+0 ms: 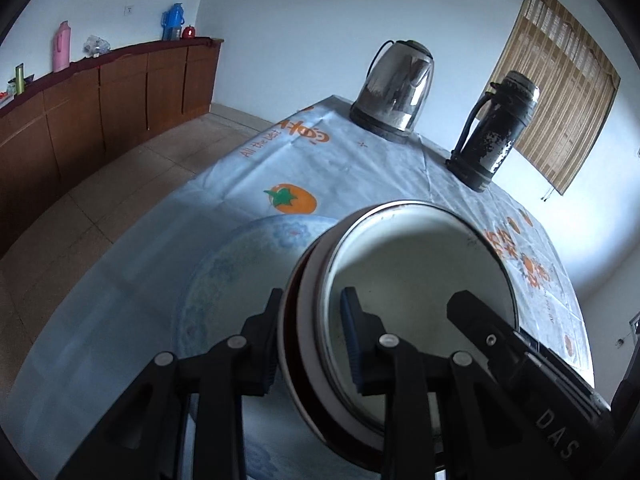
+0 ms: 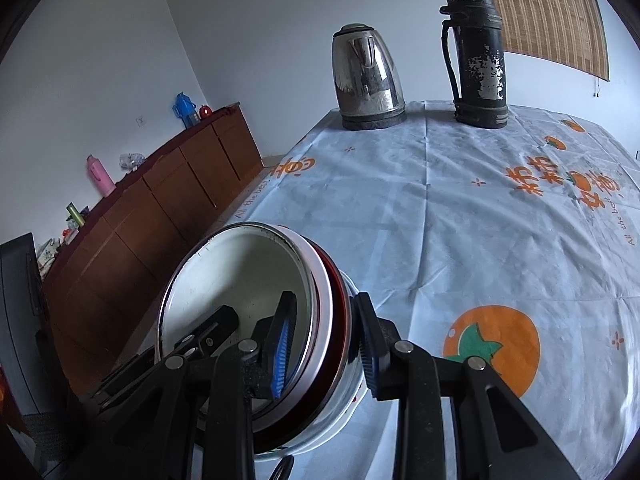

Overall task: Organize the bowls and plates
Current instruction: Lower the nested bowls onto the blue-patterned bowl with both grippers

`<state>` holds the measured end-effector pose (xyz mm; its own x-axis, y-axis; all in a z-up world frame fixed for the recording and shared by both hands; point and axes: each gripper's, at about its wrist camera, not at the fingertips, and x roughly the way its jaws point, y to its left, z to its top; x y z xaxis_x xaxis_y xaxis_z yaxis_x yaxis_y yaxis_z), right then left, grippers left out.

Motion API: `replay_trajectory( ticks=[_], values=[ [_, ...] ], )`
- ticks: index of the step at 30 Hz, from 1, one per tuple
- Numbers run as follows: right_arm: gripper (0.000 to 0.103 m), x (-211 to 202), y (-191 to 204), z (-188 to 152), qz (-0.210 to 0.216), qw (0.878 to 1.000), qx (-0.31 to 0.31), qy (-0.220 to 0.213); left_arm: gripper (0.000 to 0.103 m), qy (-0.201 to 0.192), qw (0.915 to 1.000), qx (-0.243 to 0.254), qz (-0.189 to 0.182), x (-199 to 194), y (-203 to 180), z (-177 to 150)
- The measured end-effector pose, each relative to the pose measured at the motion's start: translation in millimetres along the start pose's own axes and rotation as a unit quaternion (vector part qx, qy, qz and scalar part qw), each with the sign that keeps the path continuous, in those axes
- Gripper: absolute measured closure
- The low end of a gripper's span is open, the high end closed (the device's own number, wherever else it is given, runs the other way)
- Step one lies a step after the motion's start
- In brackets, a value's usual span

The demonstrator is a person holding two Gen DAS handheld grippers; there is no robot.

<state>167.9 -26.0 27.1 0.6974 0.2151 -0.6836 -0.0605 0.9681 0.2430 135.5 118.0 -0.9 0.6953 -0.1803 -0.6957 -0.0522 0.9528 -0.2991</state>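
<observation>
In the left wrist view, the left hand-held gripper (image 1: 310, 344) is closed on the near rim of a stack of round bowls (image 1: 420, 304): a white enamel bowl with a thin metal edge sits inside a dark red one. One blue-padded finger is inside the white bowl and the other is outside the wall. The stack is tilted, with its opening turned toward the camera. The black finger of the right hand-held gripper (image 1: 476, 316) reaches into the same bowl from the right side. Under and to the left of the stack lies a large round plate with a pale blue flower pattern (image 1: 224, 280), flat on the table (image 1: 360, 168), which is covered by a light blue cloth with orange fruit prints. At the far end stand a shiny steel electric kettle (image 1: 394, 92) and a worn black thermos flask with a handle (image 1: 496, 128), well apart from the stack.

In the right wrist view, the right hand-held gripper (image 2: 326, 340) also clamps the rim of the stack of bowls (image 2: 240, 272), one blue pad inside and one outside. A shiny metal bowl shows at the bottom of the stack here. The left hand-held gripper (image 2: 216, 328) is seen inside the white bowl. The kettle (image 2: 366, 80) and flask (image 2: 478, 56) stand upright behind. A brown wooden sideboard (image 2: 160, 216) runs along the wall on the left.
</observation>
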Motion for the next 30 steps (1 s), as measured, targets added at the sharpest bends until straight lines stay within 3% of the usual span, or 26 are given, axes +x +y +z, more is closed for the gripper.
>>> replay_trajectory(
  ticks=[5, 8, 10, 12, 20, 24, 30],
  values=[
    [0.072, 4, 0, 4, -0.002, 1.000, -0.009, -0.001, 0.077, -0.002, 1.0000, -0.001, 0.007, 1, 2, 2],
    [0.072, 8, 3, 4, -0.011, 1.000, -0.021, -0.003, 0.070, -0.008, 0.9998, -0.004, 0.019, -1, 5, 4],
    [0.072, 10, 4, 3, -0.014, 1.000, -0.025, -0.002, 0.052, -0.016, 0.9992, -0.007, 0.036, -4, 8, 7],
    [0.073, 12, 1, 3, -0.006, 1.000, -0.017, 0.000, 0.041, -0.030, 0.9980, -0.009, 0.055, -8, 12, 10],
    [0.072, 21, -1, 3, 0.005, 1.000, -0.019, -0.002, 0.042, -0.040, 0.9960, 0.012, 0.079, -5, 6, 12],
    [0.073, 33, -9, 3, 0.038, 0.999, 0.005, 0.012, 0.042, -0.038, 0.9962, 0.005, 0.078, -4, 7, 15],
    [0.072, 35, -8, 2, 0.055, 0.998, 0.000, -0.007, 0.041, -0.046, 0.9950, 0.007, 0.088, -9, 5, 14]
  ],
)
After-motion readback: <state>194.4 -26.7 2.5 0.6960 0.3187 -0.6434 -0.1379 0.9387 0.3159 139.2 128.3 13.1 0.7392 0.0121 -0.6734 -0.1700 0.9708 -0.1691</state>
